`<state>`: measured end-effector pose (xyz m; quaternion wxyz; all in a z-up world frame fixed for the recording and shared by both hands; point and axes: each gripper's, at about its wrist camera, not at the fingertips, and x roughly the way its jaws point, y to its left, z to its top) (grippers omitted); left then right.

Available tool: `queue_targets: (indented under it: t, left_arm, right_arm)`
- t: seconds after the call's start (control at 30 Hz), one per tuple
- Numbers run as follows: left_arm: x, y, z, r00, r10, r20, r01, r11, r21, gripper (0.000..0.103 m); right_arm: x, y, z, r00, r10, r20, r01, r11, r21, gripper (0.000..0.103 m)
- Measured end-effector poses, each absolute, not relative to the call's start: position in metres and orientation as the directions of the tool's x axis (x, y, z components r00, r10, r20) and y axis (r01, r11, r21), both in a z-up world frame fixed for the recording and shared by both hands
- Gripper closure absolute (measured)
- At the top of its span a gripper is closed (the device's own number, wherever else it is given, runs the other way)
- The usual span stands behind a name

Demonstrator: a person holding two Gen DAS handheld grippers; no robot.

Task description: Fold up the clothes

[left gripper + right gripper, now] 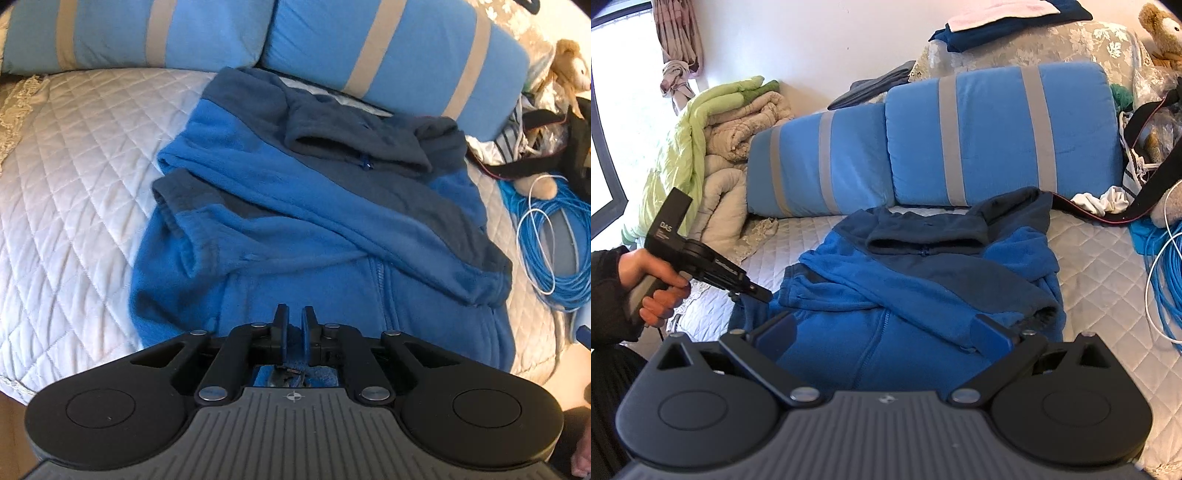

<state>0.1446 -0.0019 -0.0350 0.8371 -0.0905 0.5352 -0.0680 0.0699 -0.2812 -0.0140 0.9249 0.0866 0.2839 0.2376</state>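
Observation:
A blue fleece jacket (295, 221) with a navy collar lies face up on the white quilted bed (74, 184), both sleeves folded across its chest. My left gripper (294, 332) is shut on a bit of the jacket's bottom hem, and blue fabric shows between its pads. From the right wrist view a hand holds the left gripper (764, 295) at the lower left corner of the jacket (923, 280), with that corner raised a little. My right gripper (882, 328) stands wide open just above the jacket's lower front, near the zip, with nothing between its fingers.
Two blue pillows (997, 140) with grey stripes lean at the head of the bed. A coil of blue cable (554, 251), a plush toy (569, 66) and loose clutter crowd the right side. A rolled green and beige duvet (713, 140) sits at the left.

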Motion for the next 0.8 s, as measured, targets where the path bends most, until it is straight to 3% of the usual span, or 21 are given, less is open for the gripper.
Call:
queue_targets:
  t: [0.03,0.07,0.27,0.43,0.53,0.6,0.7,0.8]
  left_arm:
    - [0.146,-0.003,-0.037,0.413,-0.213,-0.885,0.016,0.974,-0.227,0.097]
    - [0.148,-0.003,-0.037,0.41,-0.218,-0.886,0.01,0.972,-0.234,0.103]
    - [0.156,-0.001,-0.028,0.411,-0.22,-0.885,-0.008,0.97,-0.244,0.103]
    - [0.15,0.007,-0.02,0.405,-0.256,-0.878,0.078,0.966,-0.245,0.102]
    - [0.128,0.012,-0.009,0.471,-0.207,-0.857,0.165,0.976,-0.145,0.083]
    - [0.107,0.023,-0.003,0.53,-0.2,-0.824,0.221,0.971,-0.093,0.058]
    - [0.082,0.044,0.004,0.591,-0.152,-0.792,0.23,0.973,-0.015,0.049]
    - [0.065,0.066,0.01,0.612,-0.121,-0.782,0.174,0.985,-0.016,0.045]
  right_arm:
    - [0.069,-0.277,-0.016,0.725,0.495,-0.479,-0.403,0.869,0.288,0.0]
    - [0.068,-0.266,-0.018,0.715,0.503,-0.487,-0.427,0.864,0.266,0.0]
    - [0.064,-0.179,-0.044,0.649,0.525,-0.551,-0.566,0.817,0.112,0.0]
    - [0.069,-0.131,-0.061,0.575,0.556,-0.6,-0.619,0.775,0.125,0.0]
    - [0.07,-0.123,-0.069,0.548,0.59,-0.593,-0.648,0.747,0.145,0.0]
    - [0.071,-0.125,-0.08,0.532,0.601,-0.597,-0.653,0.74,0.162,0.0]
    - [0.07,-0.126,-0.098,0.512,0.596,-0.619,-0.645,0.742,0.182,0.0]
    - [0.062,-0.111,-0.111,0.469,0.592,-0.655,-0.666,0.725,0.178,0.0]
